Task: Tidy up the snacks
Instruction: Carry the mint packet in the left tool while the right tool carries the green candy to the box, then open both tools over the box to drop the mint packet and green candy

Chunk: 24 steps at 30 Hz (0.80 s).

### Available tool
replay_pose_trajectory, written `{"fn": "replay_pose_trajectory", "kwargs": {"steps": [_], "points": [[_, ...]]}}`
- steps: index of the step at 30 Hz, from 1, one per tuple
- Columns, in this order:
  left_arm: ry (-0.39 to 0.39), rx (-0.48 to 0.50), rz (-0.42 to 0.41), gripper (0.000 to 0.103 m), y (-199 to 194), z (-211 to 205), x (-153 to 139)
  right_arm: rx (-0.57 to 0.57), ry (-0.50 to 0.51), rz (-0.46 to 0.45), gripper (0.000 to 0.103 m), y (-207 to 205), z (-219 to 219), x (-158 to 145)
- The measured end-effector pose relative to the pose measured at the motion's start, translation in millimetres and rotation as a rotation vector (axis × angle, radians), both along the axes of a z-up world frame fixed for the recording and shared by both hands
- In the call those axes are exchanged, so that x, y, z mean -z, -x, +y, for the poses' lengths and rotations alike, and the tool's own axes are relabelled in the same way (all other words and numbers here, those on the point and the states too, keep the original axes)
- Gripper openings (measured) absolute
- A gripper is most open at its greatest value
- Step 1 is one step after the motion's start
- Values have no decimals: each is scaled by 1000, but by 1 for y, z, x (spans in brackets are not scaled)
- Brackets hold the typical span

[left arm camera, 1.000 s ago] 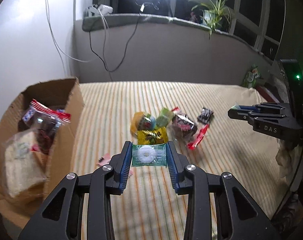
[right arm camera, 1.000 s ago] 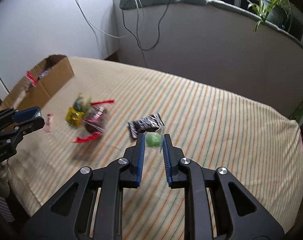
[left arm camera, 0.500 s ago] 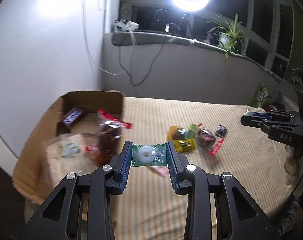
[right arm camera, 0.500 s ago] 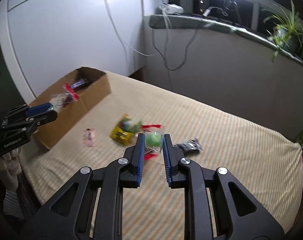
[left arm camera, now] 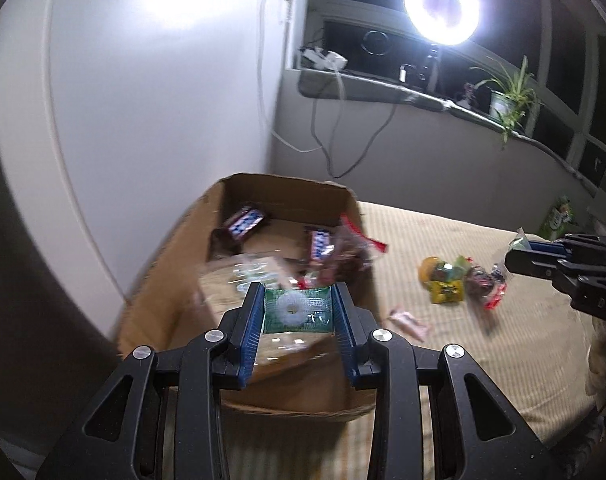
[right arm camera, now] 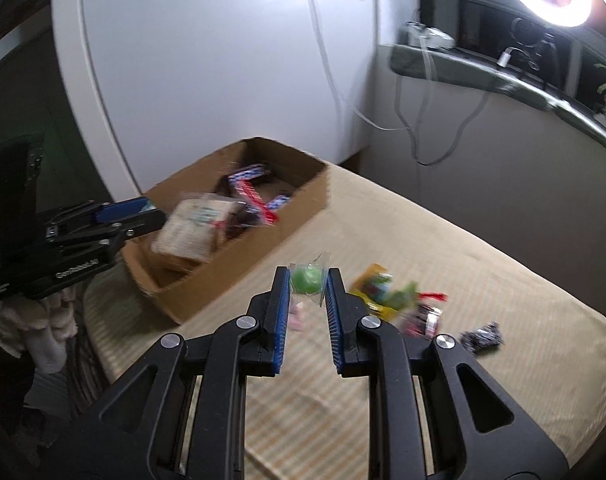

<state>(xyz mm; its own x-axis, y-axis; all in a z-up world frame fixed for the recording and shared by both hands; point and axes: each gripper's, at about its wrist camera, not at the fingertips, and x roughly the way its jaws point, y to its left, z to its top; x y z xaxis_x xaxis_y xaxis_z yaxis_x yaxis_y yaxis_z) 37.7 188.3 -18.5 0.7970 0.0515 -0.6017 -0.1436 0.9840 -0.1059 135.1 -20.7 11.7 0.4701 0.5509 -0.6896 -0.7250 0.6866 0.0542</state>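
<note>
Both grippers' fingers stay clamped: left gripper [left arm camera: 299,312] on a green mint packet [left arm camera: 297,310], now above the cardboard box [left arm camera: 287,384]; right gripper [right arm camera: 307,286] on a green candy [right arm camera: 307,279], approaching.

a: what do the left tongs [left arm camera: 298,312] hold?
b: a green mint packet [left arm camera: 297,309], pinched above the cardboard box [left arm camera: 303,392].
a: and in the box?
b: chocolate bars [left arm camera: 245,222].

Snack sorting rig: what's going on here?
A person holds a tool in each hand, sorting snacks into a cardboard box on a striped bed. The left tool is shut on a green packet over the box. The right tool is shut on a green candy beside the box. More snacks lie loose on the bed.
</note>
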Motion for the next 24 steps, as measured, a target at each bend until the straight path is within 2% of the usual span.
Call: {"fn": "replay_pose_trajectory", "kwargs": {"steps": [13, 24], "points": [[26, -44, 0, 33, 6, 32, 10, -127, 1, 39, 18, 16, 82, 8], [34, -46, 1, 33, 4, 38, 12, -178, 27, 72, 19, 18, 118, 23]]}}
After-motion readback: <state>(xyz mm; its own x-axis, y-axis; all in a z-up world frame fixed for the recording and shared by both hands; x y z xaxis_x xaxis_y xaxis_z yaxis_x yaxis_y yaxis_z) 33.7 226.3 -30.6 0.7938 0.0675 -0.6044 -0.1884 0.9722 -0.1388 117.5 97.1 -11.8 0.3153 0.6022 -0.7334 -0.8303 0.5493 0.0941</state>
